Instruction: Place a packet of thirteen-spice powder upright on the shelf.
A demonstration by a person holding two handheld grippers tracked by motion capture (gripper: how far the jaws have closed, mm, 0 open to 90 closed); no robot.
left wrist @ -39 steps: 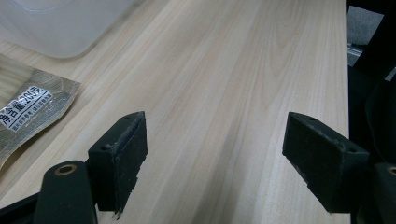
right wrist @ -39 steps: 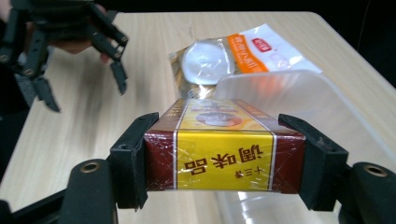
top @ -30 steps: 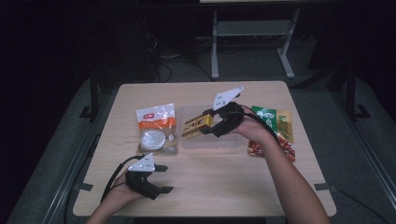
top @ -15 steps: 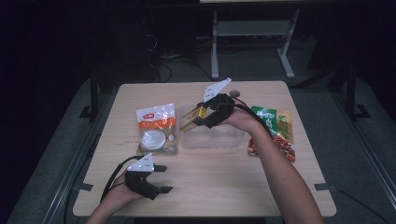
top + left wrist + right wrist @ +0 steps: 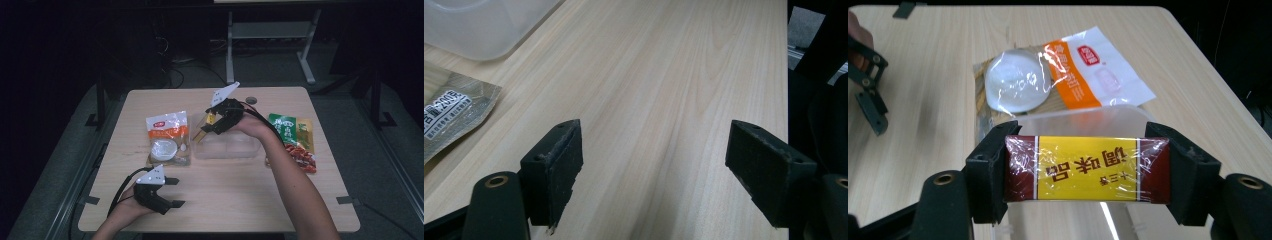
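Note:
My right gripper [image 5: 209,126] is shut on a yellow and dark-red wrapped packet [image 5: 204,129], gripped by its two short ends [image 5: 1087,169]. It hangs above the far left corner of a clear plastic container [image 5: 230,148], whose rim [image 5: 1083,116] lies just beyond the packet. My left gripper [image 5: 175,192] rests near the table's front left, open, with bare wood between its jaws [image 5: 654,165]. A white and orange bag [image 5: 167,137] with a round clear lump in it lies left of the container.
A green and red snack bag [image 5: 295,141] lies right of the container. The wooden table [image 5: 240,200] has bare wood across its front half. In the right gripper view the left gripper [image 5: 870,105] sits far left, beyond the white and orange bag [image 5: 1063,75].
The right gripper has carried the packet leftward and slightly farther away, from over the container's middle to its far left corner. The left gripper has stayed put.

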